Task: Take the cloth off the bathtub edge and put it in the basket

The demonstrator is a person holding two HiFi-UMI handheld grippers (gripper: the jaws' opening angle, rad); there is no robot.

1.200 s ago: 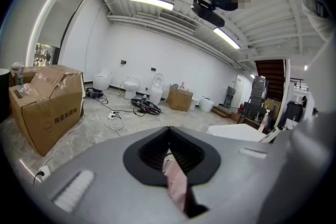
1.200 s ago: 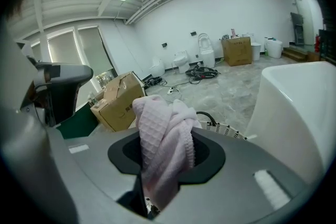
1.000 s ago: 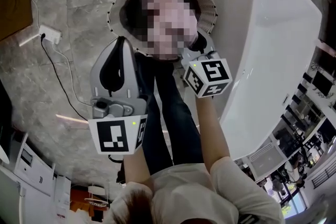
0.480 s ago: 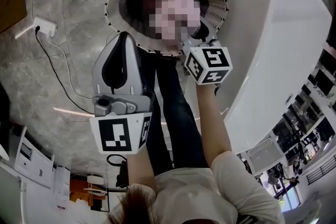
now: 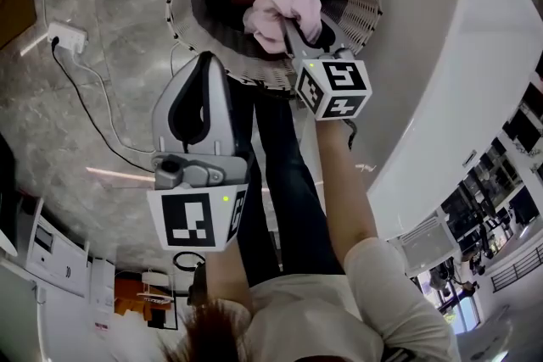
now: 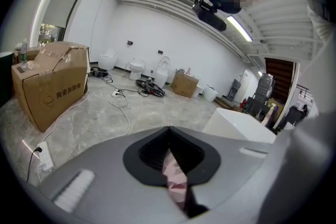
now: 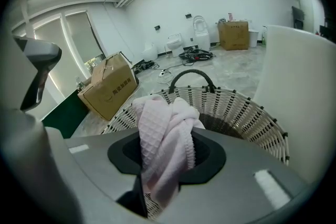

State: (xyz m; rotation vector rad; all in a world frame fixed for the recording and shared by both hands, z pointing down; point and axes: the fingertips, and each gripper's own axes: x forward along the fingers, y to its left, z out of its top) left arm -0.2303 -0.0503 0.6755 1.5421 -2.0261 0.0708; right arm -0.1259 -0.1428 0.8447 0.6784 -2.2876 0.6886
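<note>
Right gripper (image 5: pixel 297 34) reaches over the near rim of the round white wicker basket (image 5: pixel 182 8). Its jaws are clamped on a pink waffle-weave cloth (image 5: pixel 276 0). In the right gripper view the fabric fills the gap between the jaws and bunches up above them, with a fold trailing down below. From the head view we see the bunch inside the basket's rim, over its dark interior. We cannot tell whether it touches the bottom. The cloth is apart from the white bathtub (image 5: pixel 441 55), which stands just beside the basket on the right. The basket's dark arched handle (image 7: pixel 191 75) rises at the far side. Left gripper (image 5: pixel 206 59) is held lower in the head view, its tip near the basket's outer wall. Its jaws meet at the tips with nothing between them. In its own view only a thin slit shows, with a sliver of pink beyond. The person's dark trouser legs (image 5: pixel 288 182) stand between the two grippers. A white power strip (image 5: pixel 66 36) lies on the grey marbled floor (image 5: pixel 102 97) to the left. A cardboard box (image 6: pixel 52 86) stands further off.
</note>
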